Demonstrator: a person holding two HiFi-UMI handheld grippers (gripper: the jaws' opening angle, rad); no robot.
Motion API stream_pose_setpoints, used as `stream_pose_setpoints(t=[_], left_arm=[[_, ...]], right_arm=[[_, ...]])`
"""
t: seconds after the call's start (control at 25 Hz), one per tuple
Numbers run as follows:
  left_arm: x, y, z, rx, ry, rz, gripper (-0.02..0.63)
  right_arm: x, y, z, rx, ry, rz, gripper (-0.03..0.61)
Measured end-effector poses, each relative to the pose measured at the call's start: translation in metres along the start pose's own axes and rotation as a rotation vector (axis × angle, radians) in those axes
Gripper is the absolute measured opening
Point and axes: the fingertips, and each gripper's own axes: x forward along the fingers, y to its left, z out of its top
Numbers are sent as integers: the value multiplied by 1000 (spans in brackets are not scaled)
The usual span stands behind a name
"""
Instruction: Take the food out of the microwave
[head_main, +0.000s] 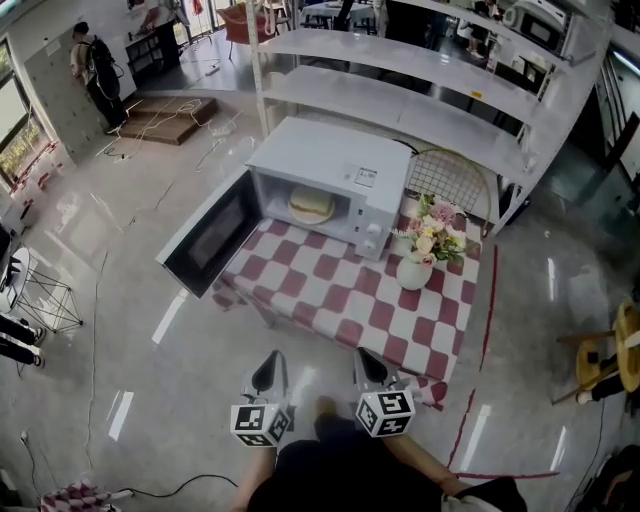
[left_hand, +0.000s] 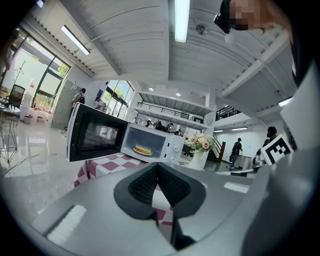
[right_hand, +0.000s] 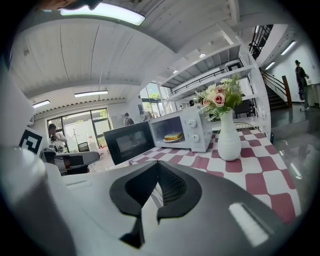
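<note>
Microwave (head_main: 335, 150) open, food (head_main: 311, 204) inside

Door (head_main: 205, 240) stands swung out to the left, past the edge of the checked table (head_main: 330, 295). Left gripper (head_main: 268, 372) is clenched on nothing, short of the table's near edge. Food (round, pale yellow) sits in the microwave cavity. Right gripper (head_main: 368, 368) is likewise clenched and empty. Flower vase (head_main: 414, 270) stands just right of the microwave.

- Left gripper (head_main: 270, 362): grey tapered shell with black ribbed pads (left_hand: 145, 186) in a black recess.
- Right gripper (head_main: 364, 358): identical grey shell and black ribbed pads (right_hand: 172, 187).
- Left marker cube (head_main: 261, 423) and right marker cube (head_main: 386, 412): white faces with black square patterns.
- Person: dark top (head_main: 340, 478).
</note>
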Motion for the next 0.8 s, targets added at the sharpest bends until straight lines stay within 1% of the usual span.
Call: stream_pose_setpoints(t=[0.2, 0.48, 0.8], left_arm=[[20, 5, 2, -3, -1, 9, 11], [33, 6, -2, -9, 9, 25, 11], [44, 7, 3, 2, -22, 56, 11]], right_arm=[[18, -13, 7, 7, 1, -2, 2], [37, -24, 11, 15, 0, 14, 2], [52, -26, 13, 10, 0, 60, 2]])
